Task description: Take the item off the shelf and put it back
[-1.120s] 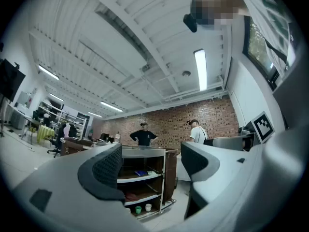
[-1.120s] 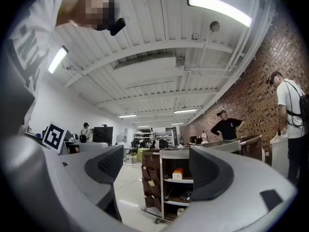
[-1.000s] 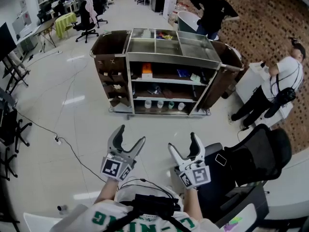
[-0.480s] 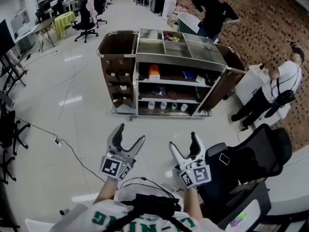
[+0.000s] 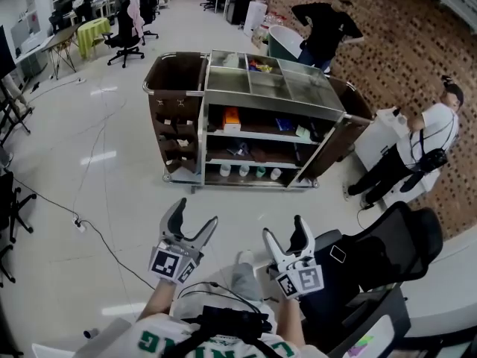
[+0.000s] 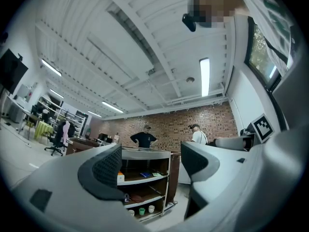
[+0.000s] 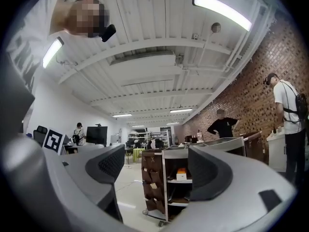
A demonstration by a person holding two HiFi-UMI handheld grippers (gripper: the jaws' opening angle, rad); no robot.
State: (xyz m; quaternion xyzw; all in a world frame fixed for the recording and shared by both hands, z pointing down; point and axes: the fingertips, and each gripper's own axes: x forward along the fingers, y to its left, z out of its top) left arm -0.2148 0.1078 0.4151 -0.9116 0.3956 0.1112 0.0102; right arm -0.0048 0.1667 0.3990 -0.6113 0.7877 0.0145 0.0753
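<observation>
Holding both grippers open and empty, well short of the cart

Left gripper (image 5: 195, 213) and right gripper (image 5: 284, 228) are held side by side in front of the person's chest, each with its jaws spread wide and nothing between them. Both are pale grey plastic with dark, stippled pads on the inner faces, and each carries a cube with square markers at its base.

The cart (image 5: 261, 103) stands well apart across the glossy white floor (image 5: 112, 200). It has a steel top divided into compartments, open shelves below and brown fabric pocket panels (image 5: 175, 118) on its sides. An orange-and-white box (image 5: 230, 118) sits on the upper shelf at the left, and a row of small cups (image 5: 246, 171) stands on the bottom shelf.

Only the head view shows the cart's top compartments and a black office chair (image 5: 387, 252) just beside the right gripper. The left gripper view frames the shelves between its jaws, with one cup (image 6: 142, 210) showing green. The right gripper view looks at the cart from its pocket-panel end, with the box (image 7: 181, 173) visible between its jaws. Two people, one in black (image 5: 326, 28) and one in white (image 5: 425, 144), stand by the brick wall.
</observation>
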